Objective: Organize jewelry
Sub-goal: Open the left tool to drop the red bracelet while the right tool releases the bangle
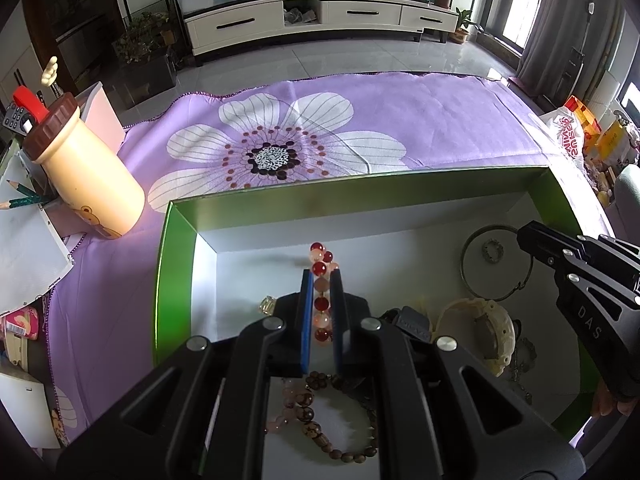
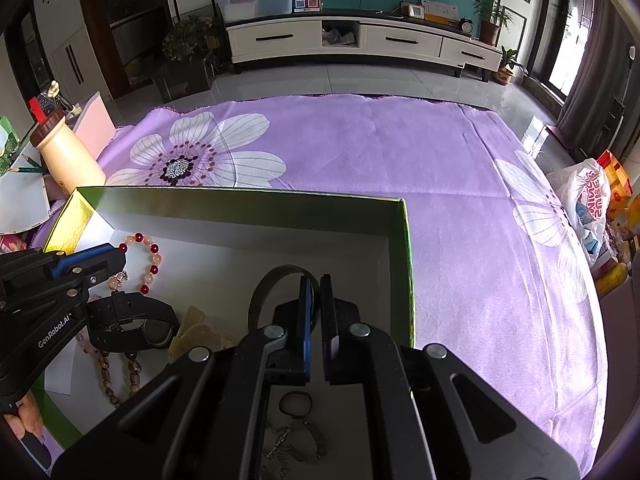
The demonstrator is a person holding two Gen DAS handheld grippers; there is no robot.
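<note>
A green box with a white inside (image 1: 360, 178) (image 2: 240, 194) lies on the purple cloth and holds the jewelry. My left gripper (image 1: 322, 276) (image 2: 120, 258) is shut on a bracelet of red and pink beads (image 1: 319, 247) (image 2: 154, 258) near the box's far left. My right gripper (image 2: 317, 280) (image 1: 522, 236) is shut on the rim of a thin dark metal bangle (image 1: 464, 276) (image 2: 260, 292) at the right side. Whether either piece is off the box floor I cannot tell.
In the box also lie a black watch (image 2: 132, 320), a cream carved bangle (image 1: 468, 306), a wooden bead string (image 1: 316, 420), a small ring (image 1: 491, 251) and a chain (image 2: 288, 436). A cream bottle (image 1: 84, 184) stands left of the box; a plastic bag (image 2: 584, 196) lies right.
</note>
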